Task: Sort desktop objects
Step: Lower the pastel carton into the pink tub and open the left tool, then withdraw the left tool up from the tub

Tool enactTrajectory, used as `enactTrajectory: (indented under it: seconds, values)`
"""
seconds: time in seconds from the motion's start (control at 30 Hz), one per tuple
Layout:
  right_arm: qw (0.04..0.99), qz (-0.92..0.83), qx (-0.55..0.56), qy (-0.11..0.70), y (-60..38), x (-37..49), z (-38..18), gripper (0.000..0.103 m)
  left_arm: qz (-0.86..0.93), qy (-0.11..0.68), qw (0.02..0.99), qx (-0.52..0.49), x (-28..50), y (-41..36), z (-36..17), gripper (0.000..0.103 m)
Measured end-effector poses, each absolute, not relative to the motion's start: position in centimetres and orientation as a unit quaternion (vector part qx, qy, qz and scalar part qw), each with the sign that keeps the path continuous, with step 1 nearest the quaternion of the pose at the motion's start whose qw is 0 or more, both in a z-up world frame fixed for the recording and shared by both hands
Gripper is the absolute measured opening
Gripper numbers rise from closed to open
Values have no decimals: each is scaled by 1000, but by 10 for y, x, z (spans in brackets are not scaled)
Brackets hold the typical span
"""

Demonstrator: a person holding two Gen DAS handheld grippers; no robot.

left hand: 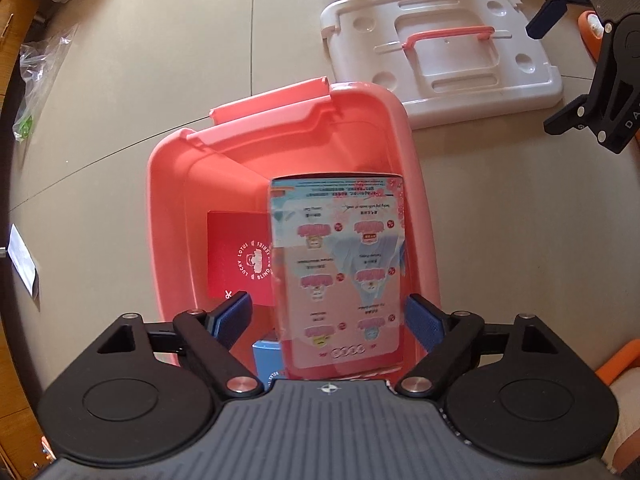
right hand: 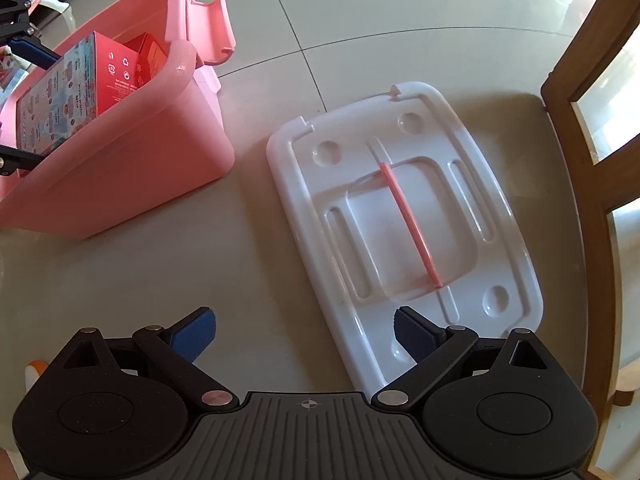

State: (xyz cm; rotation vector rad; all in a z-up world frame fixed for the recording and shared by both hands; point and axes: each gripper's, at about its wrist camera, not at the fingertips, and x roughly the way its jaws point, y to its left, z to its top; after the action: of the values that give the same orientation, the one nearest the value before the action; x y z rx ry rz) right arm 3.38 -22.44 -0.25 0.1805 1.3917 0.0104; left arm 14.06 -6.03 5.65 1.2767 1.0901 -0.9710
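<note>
A pink storage bin [left hand: 224, 168] stands on the table; it also shows in the right wrist view [right hand: 132, 168]. Inside it a tall printed box [left hand: 338, 268] leans against the right wall, beside a red box [left hand: 236, 260] and a blue item [left hand: 266, 360]. My left gripper [left hand: 328, 320] is open above the bin, with the printed box between its blue pads but apart from both. My right gripper [right hand: 304, 336] is open and empty, low over the table at the near edge of the white lid [right hand: 404, 224]. The lid has a pink handle [right hand: 410, 224].
The white lid [left hand: 440, 52] lies flat to the right of the bin. A wooden chair [right hand: 592, 100] stands at the right. Clear plastic bags [left hand: 36, 76] and a paper slip [left hand: 24, 260] lie at the table's left.
</note>
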Motion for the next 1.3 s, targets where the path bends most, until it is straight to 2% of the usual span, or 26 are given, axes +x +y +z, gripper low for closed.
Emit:
enactTrajectory:
  seconds: [0.43, 0.8, 1.2, 1.3]
  values:
    - [768, 5, 79, 635, -225, 30, 8, 95, -360, 475, 626, 502, 138, -28, 81, 87]
    - [762, -9, 60, 644, -237, 15, 18, 95, -287, 500, 706, 411, 108, -21, 102, 87]
    - [790, 3, 64, 610, -247, -7, 73, 94, -215, 502, 781, 304, 34, -24, 126, 94]
    - [795, 10, 69, 602, -254, -10, 86, 90, -184, 517, 797, 254, 22, -20, 124, 94]
